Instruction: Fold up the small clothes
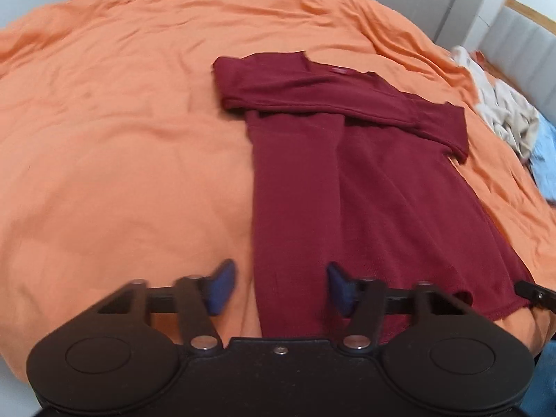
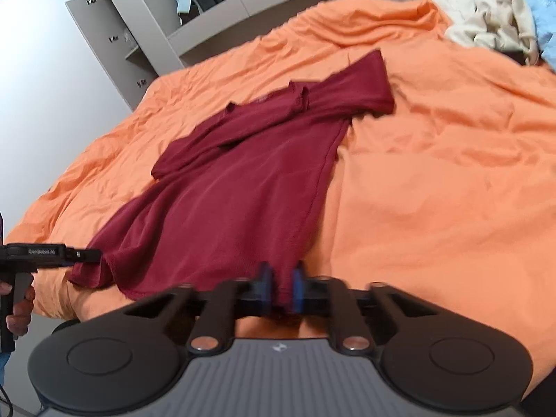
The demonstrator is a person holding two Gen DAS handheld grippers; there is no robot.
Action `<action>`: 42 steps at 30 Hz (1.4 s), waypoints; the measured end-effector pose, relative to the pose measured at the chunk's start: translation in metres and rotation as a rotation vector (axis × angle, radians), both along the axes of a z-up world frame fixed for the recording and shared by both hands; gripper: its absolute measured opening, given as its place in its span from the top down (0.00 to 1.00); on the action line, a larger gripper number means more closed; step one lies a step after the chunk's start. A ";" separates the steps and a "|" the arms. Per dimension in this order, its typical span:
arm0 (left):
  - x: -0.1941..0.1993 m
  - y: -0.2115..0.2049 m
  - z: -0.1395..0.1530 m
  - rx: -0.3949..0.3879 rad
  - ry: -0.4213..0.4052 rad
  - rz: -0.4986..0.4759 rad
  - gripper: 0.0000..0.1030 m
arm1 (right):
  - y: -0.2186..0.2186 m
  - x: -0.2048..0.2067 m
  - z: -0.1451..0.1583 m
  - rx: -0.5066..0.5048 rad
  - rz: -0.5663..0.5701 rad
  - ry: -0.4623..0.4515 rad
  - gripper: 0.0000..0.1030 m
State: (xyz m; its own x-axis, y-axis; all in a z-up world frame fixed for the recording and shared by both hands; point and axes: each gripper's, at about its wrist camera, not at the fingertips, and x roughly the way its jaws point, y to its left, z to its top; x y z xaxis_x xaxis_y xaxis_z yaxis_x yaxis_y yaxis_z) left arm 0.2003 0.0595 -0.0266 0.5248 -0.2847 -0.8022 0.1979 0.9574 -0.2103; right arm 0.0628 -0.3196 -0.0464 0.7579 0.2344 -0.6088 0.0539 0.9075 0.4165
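A dark red long-sleeved top (image 1: 365,173) lies flat on the orange bed cover, sleeves folded across its chest, hem toward me. My left gripper (image 1: 279,286) is open, its blue pads either side of the hem's left corner, nothing pinched. In the right wrist view the top (image 2: 236,187) runs away from me, and my right gripper (image 2: 280,292) is shut on the hem's right corner. The left gripper also shows in the right wrist view (image 2: 87,255), at the hem's other corner. The right gripper's tip shows at the left wrist view's edge (image 1: 533,293).
The orange bed cover (image 1: 121,139) spreads wide on all sides. A heap of cream and light blue clothes (image 2: 497,17) lies at the far corner. Grey cabinets (image 2: 114,34) stand past the bed's far edge.
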 end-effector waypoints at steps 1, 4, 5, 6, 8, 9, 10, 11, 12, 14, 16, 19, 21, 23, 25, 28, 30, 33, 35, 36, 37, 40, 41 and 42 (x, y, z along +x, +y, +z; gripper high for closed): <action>0.001 0.002 -0.001 -0.022 0.014 0.001 0.73 | -0.001 -0.002 0.003 -0.004 -0.007 -0.014 0.92; -0.004 -0.005 0.002 0.018 -0.002 -0.011 0.87 | -0.007 -0.008 0.015 -0.020 -0.024 -0.061 0.93; -0.006 -0.007 0.006 0.031 -0.012 -0.007 0.89 | -0.010 -0.011 0.020 -0.027 -0.037 -0.080 0.93; -0.009 -0.008 0.011 0.033 -0.021 0.009 0.90 | -0.013 -0.014 0.026 -0.031 -0.048 -0.098 0.94; -0.016 -0.008 0.024 0.029 -0.052 0.026 0.91 | -0.020 -0.022 0.039 -0.036 -0.061 -0.137 0.94; -0.020 -0.007 0.030 0.024 -0.062 0.033 0.92 | -0.023 -0.025 0.046 -0.041 -0.064 -0.155 0.94; -0.024 -0.006 0.036 0.015 -0.072 0.040 0.93 | -0.026 -0.030 0.053 -0.047 -0.068 -0.173 0.94; -0.029 -0.005 0.041 0.007 -0.079 0.045 0.93 | -0.029 -0.034 0.060 -0.056 -0.073 -0.191 0.94; -0.034 -0.004 0.045 -0.002 -0.084 0.050 0.94 | -0.032 -0.039 0.067 -0.060 -0.076 -0.205 0.94; -0.048 0.000 0.055 -0.052 -0.089 0.041 0.94 | -0.036 -0.052 0.078 -0.075 -0.078 -0.224 0.94; -0.063 0.001 0.063 -0.088 -0.098 0.026 0.94 | -0.037 -0.064 0.087 -0.100 -0.071 -0.228 0.94; -0.087 -0.005 0.064 -0.075 -0.112 0.013 0.94 | -0.038 -0.082 0.088 -0.124 -0.072 -0.207 0.94; -0.097 -0.010 0.059 -0.068 -0.108 0.012 0.93 | -0.038 -0.088 0.079 -0.131 -0.074 -0.175 0.94; -0.102 -0.013 0.051 -0.059 -0.097 0.020 0.93 | -0.037 -0.089 0.066 -0.129 -0.068 -0.130 0.94; -0.102 -0.013 0.043 -0.059 -0.070 0.036 0.92 | -0.034 -0.088 0.054 -0.135 -0.051 -0.098 0.93; -0.103 -0.014 0.034 -0.035 -0.051 0.055 0.87 | -0.026 -0.085 0.042 -0.200 -0.031 -0.058 0.92; -0.103 -0.015 0.031 -0.025 -0.040 0.059 0.81 | -0.021 -0.085 0.038 -0.260 -0.018 -0.046 0.88; -0.106 -0.014 0.031 -0.008 -0.047 0.069 0.62 | -0.016 -0.088 0.037 -0.327 -0.005 -0.056 0.73; -0.112 -0.017 0.033 0.018 -0.066 0.076 0.43 | -0.011 -0.091 0.040 -0.375 0.018 -0.071 0.54; -0.113 -0.018 0.035 0.033 -0.077 0.077 0.31 | -0.009 -0.091 0.040 -0.398 0.045 -0.077 0.44; -0.116 -0.020 0.037 0.051 -0.091 0.079 0.27 | -0.005 -0.092 0.041 -0.419 0.076 -0.085 0.41; -0.124 -0.024 0.044 0.078 -0.132 0.077 0.12 | 0.012 -0.099 0.042 -0.484 0.173 -0.121 0.29; -0.127 -0.025 0.046 0.085 -0.143 0.082 0.07 | 0.019 -0.100 0.042 -0.506 0.202 -0.128 0.23; -0.129 -0.026 0.048 0.092 -0.154 0.086 0.04 | 0.025 -0.101 0.041 -0.525 0.225 -0.131 0.18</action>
State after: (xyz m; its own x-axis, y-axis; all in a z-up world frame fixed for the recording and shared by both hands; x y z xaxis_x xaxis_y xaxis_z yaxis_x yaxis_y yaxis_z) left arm 0.0713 0.0337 0.0211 0.6625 -0.1621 -0.7313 0.1371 0.9860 -0.0944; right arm -0.0377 -0.2945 -0.0058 0.8011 0.0911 -0.5915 -0.1861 0.9773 -0.1015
